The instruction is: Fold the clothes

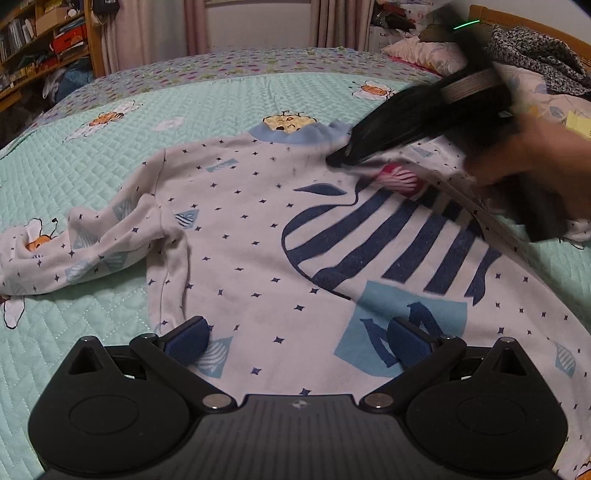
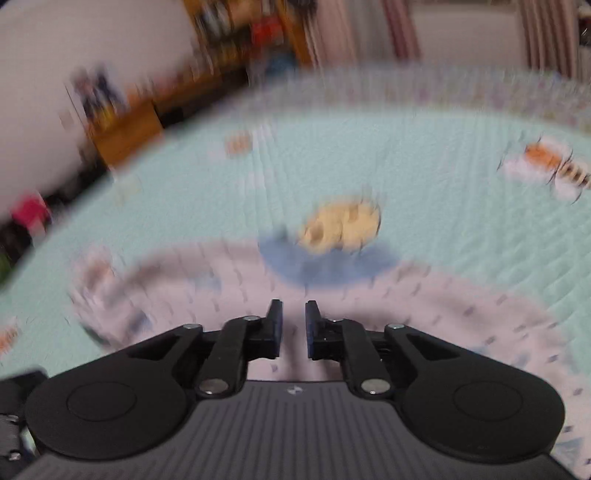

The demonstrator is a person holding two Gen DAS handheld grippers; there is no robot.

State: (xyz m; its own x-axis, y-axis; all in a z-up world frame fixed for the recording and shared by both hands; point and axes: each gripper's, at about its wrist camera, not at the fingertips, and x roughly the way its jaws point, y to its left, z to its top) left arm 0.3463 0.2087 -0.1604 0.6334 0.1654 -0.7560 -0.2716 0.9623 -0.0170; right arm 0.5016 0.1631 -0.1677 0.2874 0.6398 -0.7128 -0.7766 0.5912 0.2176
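Observation:
A white sweatshirt (image 1: pixel 258 236) with a navy zebra print and a blue collar (image 1: pixel 295 134) lies flat on the mint quilted bedspread (image 1: pixel 92 155). Its left sleeve (image 1: pixel 85 247) trails off to the left. My left gripper (image 1: pixel 299 328) hovers open over the hem, with nothing between its blue pads. My right gripper (image 1: pixel 340 160), blurred and held by a hand (image 1: pixel 535 155), comes in from the right below the collar. A strip of white cloth (image 1: pixel 472 210) runs back from its tip across the chest. In the right wrist view my right gripper (image 2: pixel 293 314) is shut over white cloth, and the collar (image 2: pixel 325 266) lies just ahead.
Pillows and a heap of dark patterned clothes (image 1: pixel 535 62) sit at the head of the bed on the right. Wooden bookshelves (image 1: pixel 40 40) stand beyond the bed's left side. Curtains (image 1: pixel 332 22) hang behind. Bare quilt lies to the left and beyond the collar.

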